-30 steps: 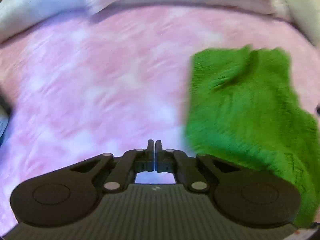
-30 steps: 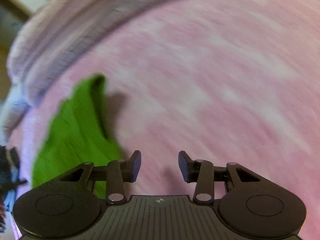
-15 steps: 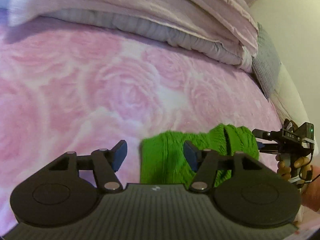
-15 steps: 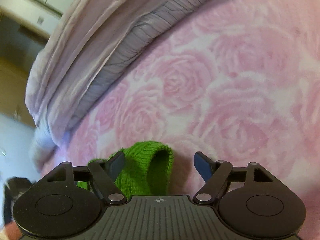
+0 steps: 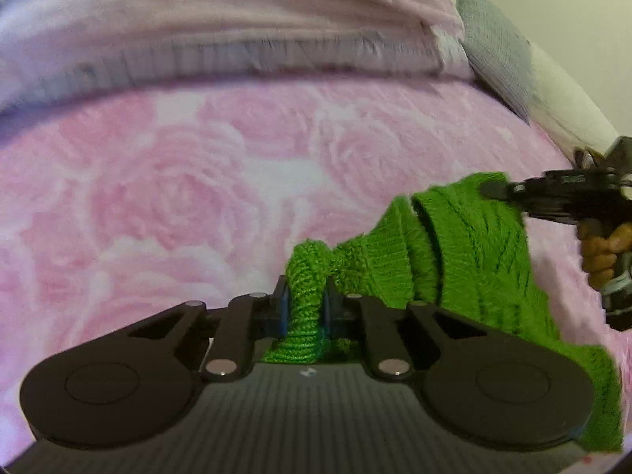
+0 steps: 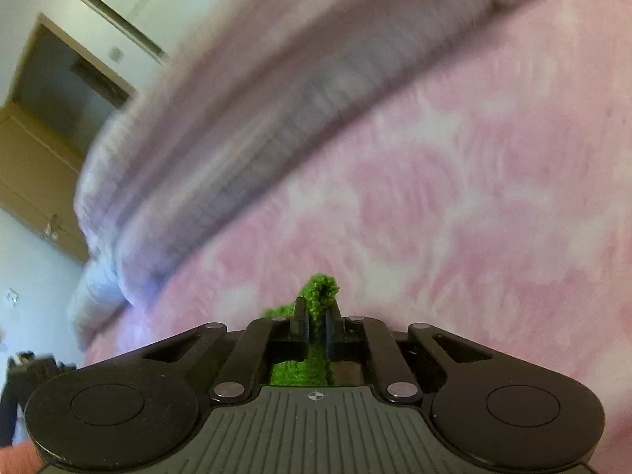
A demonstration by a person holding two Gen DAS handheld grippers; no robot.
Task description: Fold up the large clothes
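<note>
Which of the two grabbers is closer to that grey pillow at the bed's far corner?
Right. The right gripper pinches the green knit just below the grey pillow; the left gripper grips the knit's other end, lower in the left wrist view and further from the pillow.

Left gripper [image 5: 305,308] pinches green knit garment [image 5: 466,252]; right gripper [image 5: 489,189] apparently grips far corner, above pink rose blanket [image 5: 177,197].

Bed, covered with pink rose-print blanket [image 5: 205,205]. Folded pale pink-and-grey quilt [image 5: 237,31] lies along its far edge, beyond the fingers; grey pillow [image 5: 493,43] far right; green knit garment [image 5: 482,245] right of fingers.
</note>
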